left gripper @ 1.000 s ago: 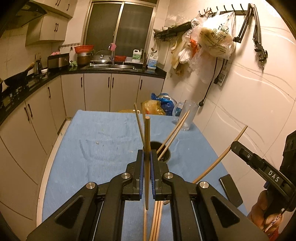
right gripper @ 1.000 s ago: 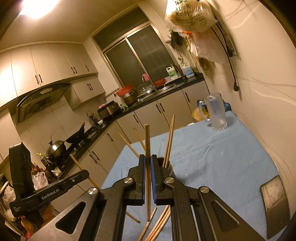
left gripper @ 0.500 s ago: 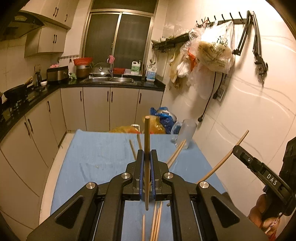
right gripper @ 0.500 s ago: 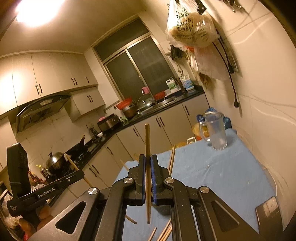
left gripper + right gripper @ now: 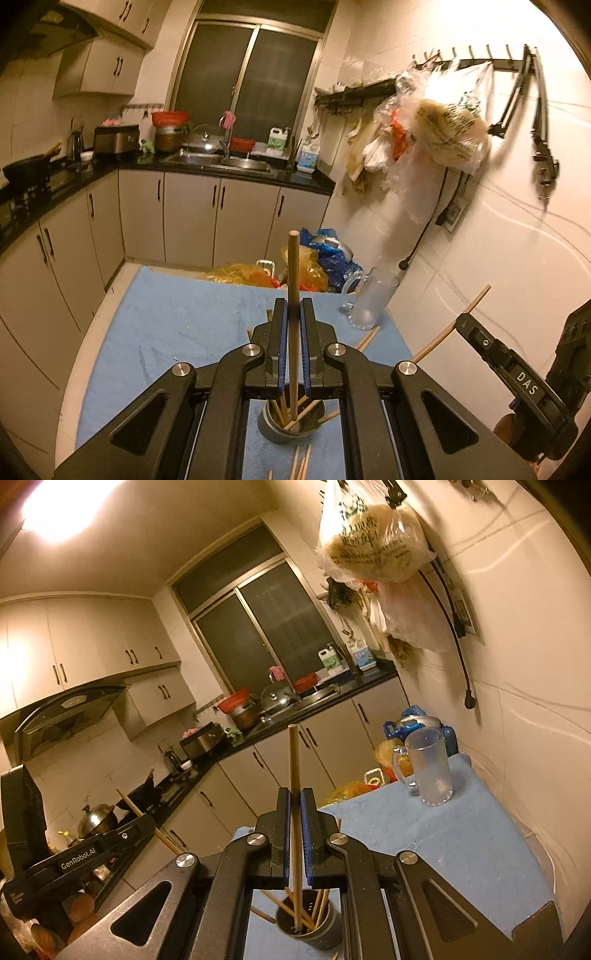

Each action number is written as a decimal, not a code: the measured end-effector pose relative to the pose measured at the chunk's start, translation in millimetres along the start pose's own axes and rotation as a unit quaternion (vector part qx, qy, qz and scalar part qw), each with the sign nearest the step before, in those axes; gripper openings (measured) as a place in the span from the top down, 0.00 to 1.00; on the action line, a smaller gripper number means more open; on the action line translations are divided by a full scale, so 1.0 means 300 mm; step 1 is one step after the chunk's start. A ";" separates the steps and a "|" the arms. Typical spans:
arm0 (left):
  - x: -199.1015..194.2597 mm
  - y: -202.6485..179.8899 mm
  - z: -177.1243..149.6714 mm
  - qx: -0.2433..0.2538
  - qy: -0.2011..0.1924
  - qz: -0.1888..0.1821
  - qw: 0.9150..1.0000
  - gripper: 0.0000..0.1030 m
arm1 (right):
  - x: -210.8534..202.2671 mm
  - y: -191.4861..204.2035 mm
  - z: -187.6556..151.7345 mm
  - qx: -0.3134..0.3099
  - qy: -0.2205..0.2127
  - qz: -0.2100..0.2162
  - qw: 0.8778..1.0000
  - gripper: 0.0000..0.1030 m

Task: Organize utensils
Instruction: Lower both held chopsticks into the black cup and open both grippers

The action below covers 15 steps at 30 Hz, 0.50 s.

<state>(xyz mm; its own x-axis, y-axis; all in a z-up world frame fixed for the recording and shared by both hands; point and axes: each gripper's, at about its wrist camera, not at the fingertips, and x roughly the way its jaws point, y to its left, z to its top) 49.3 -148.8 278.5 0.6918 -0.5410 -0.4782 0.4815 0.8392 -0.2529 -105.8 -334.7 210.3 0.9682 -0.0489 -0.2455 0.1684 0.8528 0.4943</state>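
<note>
The table w/ the blue terry cloth cover (image 5: 177, 321) carries everything; its far end faces the grey kitchen cabinets, its right edge runs along the white tiled wall. Near the far right corner stands a frosted clear glass mug w/ handle (image 5: 371, 302), empty as far as can be seen. Towards the near end, about mid-width, sits the small dark grey round utensil cup (image 5: 291, 424), already holding several light wooden chopsticks leaning at diff. angles, so part of the sorting looks done. Left over: a few loose wooden chopsticks (image 5: 301, 463) lie flat on the cloth at the near edge, just in front of the cup, and another pair (image 5: 367, 338) lies nearer the mug; those probably go in next. The left gripper (image 5: 291, 332) is clamped on one upright wooden chopstick (image 5: 293, 280), lower tip just above the cup mouth, not inside. The right gripper (image 5: 294, 823) is likewise clamped on its own upright chopstick (image 5: 294, 760), tip over the same cup. Judgement: roughly mid-task; two sticks in hand, a handful on the cloth. A dark flat object (image 5: 539, 926) lies at the near right corner, unclear what.
</note>
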 end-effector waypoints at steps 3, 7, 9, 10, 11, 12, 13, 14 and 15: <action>0.067 0.023 -0.016 -0.011 0.014 0.000 1.000 0.94 | 0.052 -0.016 -0.014 0.001 0.009 -0.007 1.000 0.94; 0.135 0.057 -0.045 -0.022 0.036 0.000 0.999 0.94 | 0.114 -0.035 -0.046 0.001 0.028 -0.014 1.000 0.94; 0.165 0.068 -0.065 -0.025 0.048 -0.001 0.999 0.94 | 0.140 -0.048 -0.064 0.001 0.039 -0.017 0.999 0.94; 0.177 0.071 -0.076 -0.025 0.053 -0.002 0.998 0.94 | 0.158 -0.054 -0.076 0.002 0.047 -0.018 0.999 0.94; 0.191 0.073 -0.088 -0.024 0.059 -0.003 0.998 0.94 | 0.169 -0.061 -0.085 0.003 0.053 -0.019 0.998 0.94; 0.203 0.073 -0.097 -0.022 0.063 -0.002 0.998 0.94 | 0.182 -0.066 -0.096 0.005 0.060 -0.019 0.998 0.94; 0.208 0.078 -0.106 -0.022 0.065 -0.001 0.998 0.94 | 0.194 -0.070 -0.108 0.007 0.066 -0.019 0.998 0.94; 0.219 0.081 -0.116 -0.022 0.069 -0.002 0.997 0.94 | 0.207 -0.073 -0.119 0.007 0.073 -0.020 0.997 0.94; 0.225 0.082 -0.125 -0.023 0.072 -0.002 0.997 0.94 | 0.219 -0.077 -0.130 0.008 0.079 -0.020 0.997 0.94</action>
<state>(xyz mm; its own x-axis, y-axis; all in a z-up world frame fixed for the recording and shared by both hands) 87.8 -162.6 208.4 0.6040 -0.5333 -0.5923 0.4568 0.8406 -0.2910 -53.3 -337.2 150.3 0.9193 0.0003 -0.3935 0.2112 0.8433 0.4942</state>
